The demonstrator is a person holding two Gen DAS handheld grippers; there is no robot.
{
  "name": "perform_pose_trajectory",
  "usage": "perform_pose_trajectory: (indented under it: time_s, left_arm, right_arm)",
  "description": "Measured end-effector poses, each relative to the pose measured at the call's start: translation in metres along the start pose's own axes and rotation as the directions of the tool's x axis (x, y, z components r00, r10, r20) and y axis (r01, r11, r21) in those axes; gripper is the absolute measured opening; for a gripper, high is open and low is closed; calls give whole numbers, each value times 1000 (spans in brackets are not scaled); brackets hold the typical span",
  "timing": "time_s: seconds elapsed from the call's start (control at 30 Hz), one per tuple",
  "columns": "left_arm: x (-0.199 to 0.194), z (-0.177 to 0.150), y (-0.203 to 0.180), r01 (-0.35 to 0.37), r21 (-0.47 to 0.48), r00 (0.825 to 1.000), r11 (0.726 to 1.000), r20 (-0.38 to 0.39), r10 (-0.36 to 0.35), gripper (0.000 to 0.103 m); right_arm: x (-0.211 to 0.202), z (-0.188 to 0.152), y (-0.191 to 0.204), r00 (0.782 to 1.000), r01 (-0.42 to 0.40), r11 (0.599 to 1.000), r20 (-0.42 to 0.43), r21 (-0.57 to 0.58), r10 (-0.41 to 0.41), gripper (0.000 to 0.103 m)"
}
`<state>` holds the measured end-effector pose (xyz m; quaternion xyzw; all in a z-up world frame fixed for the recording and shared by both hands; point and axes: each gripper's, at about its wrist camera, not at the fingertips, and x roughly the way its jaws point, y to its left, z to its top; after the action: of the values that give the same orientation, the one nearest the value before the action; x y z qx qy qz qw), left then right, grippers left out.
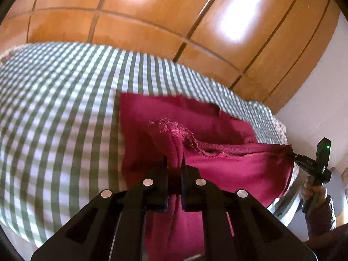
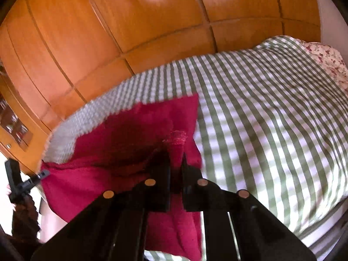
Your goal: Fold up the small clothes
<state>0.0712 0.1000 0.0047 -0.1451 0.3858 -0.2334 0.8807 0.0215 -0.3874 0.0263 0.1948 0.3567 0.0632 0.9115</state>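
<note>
Crimson fleecy garment (image 1: 228,169), lace-trimmed edge (image 1: 187,137). Near edge raised and stretched taut, pinched at two corners; far portion lies flat on the green-checked bed (image 1: 54,108). Fabric creased at each pinch.

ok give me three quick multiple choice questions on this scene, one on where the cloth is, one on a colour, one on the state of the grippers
1. Where does the far part of the red garment lie?
A. on the checked bedspread
B. on a wooden floor
C. inside a drawer

2. What colour are the bedspread's checks?
A. blue and yellow
B. green and white
C. black and grey

3. How are the left hand-held gripper and the right hand-held gripper set?
A. both open, above the cloth
B. one open, one shut
C. both shut on the red garment

Answers:
1 A: both views show the cloth's far edge lying on the checked cover.
2 B: green and white squares cover the bed.
3 C: in each wrist view a fold of red cloth is pinched between the fingers.
</note>
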Motion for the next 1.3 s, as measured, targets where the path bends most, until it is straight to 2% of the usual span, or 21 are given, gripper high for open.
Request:
perform_pose_trajectory:
  time_s: [0.1, 0.27, 0.4, 0.5, 0.63, 0.7, 0.73, 0.77, 0.8, 0.83, 0.87, 0.93, 1.0, 1.03, 1.07, 1.13, 1.2, 1.23, 1.27, 1.3]
  left_arm:
    - [10, 26, 1, -29, 24, 999, 999, 34, 28, 7]
    - [42, 72, 11, -86, 25, 995, 996, 59, 84, 7]
    - [81, 101, 27, -146, 4, 989, 989, 38, 145, 7]
    - [112, 111, 39, -192, -9, 981, 981, -4, 192, 7]
    - [154, 109, 61, -247, -44, 966, 968, -88, 243, 7]
    - [168, 105, 69, -279, -51, 955, 959, -124, 271, 9]
    - [168, 105, 69, -278, -54, 955, 959, -127, 270, 9]
    - [164, 106, 68, -279, -60, 955, 958, -119, 270, 19]
    - [160, 107, 67, -293, -65, 952, 954, -110, 285, 28]
    - [151, 108, 66, -324, -75, 944, 943, -87, 318, 45]
    - [140, 108, 64, -333, -87, 943, 939, -54, 330, 51]
    - [114, 107, 55, -323, -97, 945, 941, 22, 327, 52]
    - [95, 98, 41, -299, -76, 949, 951, 78, 305, 52]
    - [89, 90, 32, -274, -62, 956, 960, 93, 279, 52]
    - [86, 79, 22, -247, -35, 964, 969, 95, 249, 52]
    - [90, 64, 9, -245, 17, 967, 969, 76, 243, 52]
    - [107, 52, 4, -257, 52, 966, 965, 23, 256, 52]
    - [118, 50, 7, -269, 40, 963, 962, -8, 270, 52]
    - [127, 48, 14, -292, 25, 955, 956, -38, 293, 52]
    - [138, 46, 25, -344, 8, 936, 939, -74, 344, 52]
  right_arm:
    - [18, 29, 5, 1000, -5, 1000, 15, 8, 5, 7]
    - [71, 79, 5, 1000, 20, 999, 9, 36, -20, 7]
    - [121, 109, 3, 999, 51, 997, -16, 61, -50, 7]
    - [159, 116, 1, 993, 101, 993, -62, 56, -98, 7]
    - [204, 107, -13, 976, 174, 983, -146, 58, -164, 7]
    - [211, 102, -16, 973, 184, 982, -152, 44, -175, 8]
    - [210, 102, -16, 974, 184, 982, -145, 40, -176, 13]
    - [205, 102, -15, 976, 179, 983, -135, 39, -173, 22]
    - [199, 102, -13, 977, 180, 983, -119, 31, -175, 26]
    - [190, 102, -8, 978, 186, 983, -94, 12, -184, 35]
    - [180, 101, -2, 979, 191, 982, -65, -10, -191, 44]
    - [161, 97, 14, 984, 176, 983, -19, -50, -177, 49]
    - [148, 87, 38, 996, 88, 992, -12, -93, -89, 51]
    - [150, 78, 56, 999, 8, 991, -49, -131, -15, 53]
    - [154, 71, 69, 997, -30, 986, -77, -163, 17, 54]
    - [174, 57, 98, 990, -70, 972, -137, -224, 40, 56]
    - [203, 51, 115, 980, -72, 967, -200, -245, 22, 58]
    - [221, 50, 119, 975, -30, 967, -220, -252, -27, 58]
    - [238, 51, 119, 972, 19, 965, -220, -261, -79, 58]
    - [246, 52, 117, 970, 44, 966, -219, -254, -102, 58]
